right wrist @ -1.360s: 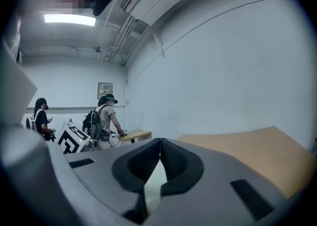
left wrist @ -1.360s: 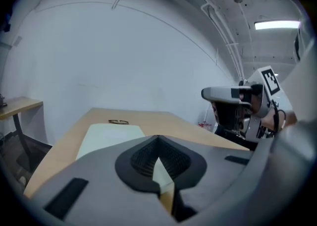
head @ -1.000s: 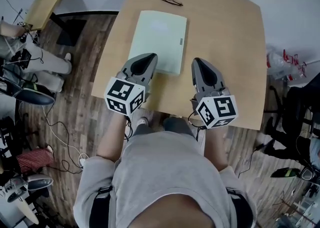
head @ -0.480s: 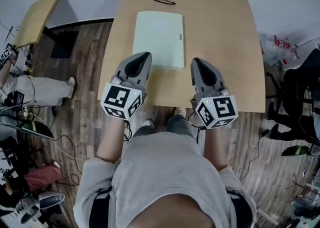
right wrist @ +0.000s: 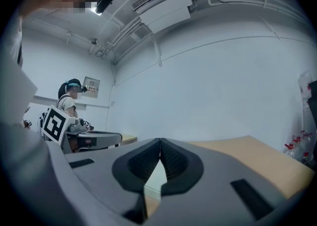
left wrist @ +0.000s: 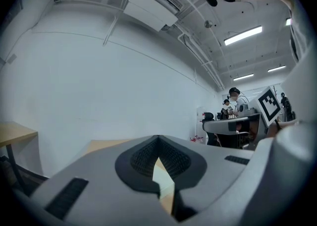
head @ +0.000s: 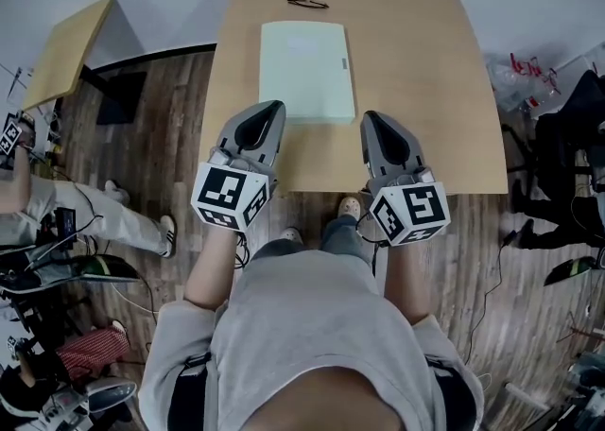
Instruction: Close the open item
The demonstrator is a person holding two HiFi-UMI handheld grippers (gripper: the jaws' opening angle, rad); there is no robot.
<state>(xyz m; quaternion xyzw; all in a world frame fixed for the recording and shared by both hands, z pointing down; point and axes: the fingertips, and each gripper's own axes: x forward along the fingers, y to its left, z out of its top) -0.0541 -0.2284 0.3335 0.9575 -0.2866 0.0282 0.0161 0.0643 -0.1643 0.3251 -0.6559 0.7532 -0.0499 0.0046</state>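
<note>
A pale green laptop (head: 305, 71) lies flat with its lid down on the wooden table (head: 425, 89), in the head view. My left gripper (head: 273, 110) hovers at the laptop's near left corner, jaws shut with nothing between them. Just off the near right corner, my right gripper (head: 371, 119) is also shut and empty. In the left gripper view the tips (left wrist: 157, 137) meet, and a sliver of the laptop (left wrist: 162, 176) shows below them. The right gripper view shows its tips (right wrist: 159, 141) touching, with the laptop (right wrist: 153, 179) seen through the gap.
A pair of glasses (head: 307, 4) lies at the table's far edge. A second small table (head: 61, 49) stands to the left. Cables, chairs and a seated person's legs (head: 113, 221) crowd the wooden floor on the left; bags and gear (head: 567, 146) on the right.
The head view has shifted, so the table and laptop sit a bit further up and right. Both grippers hold nearly the same place and stay shut. The person on the left has moved.
</note>
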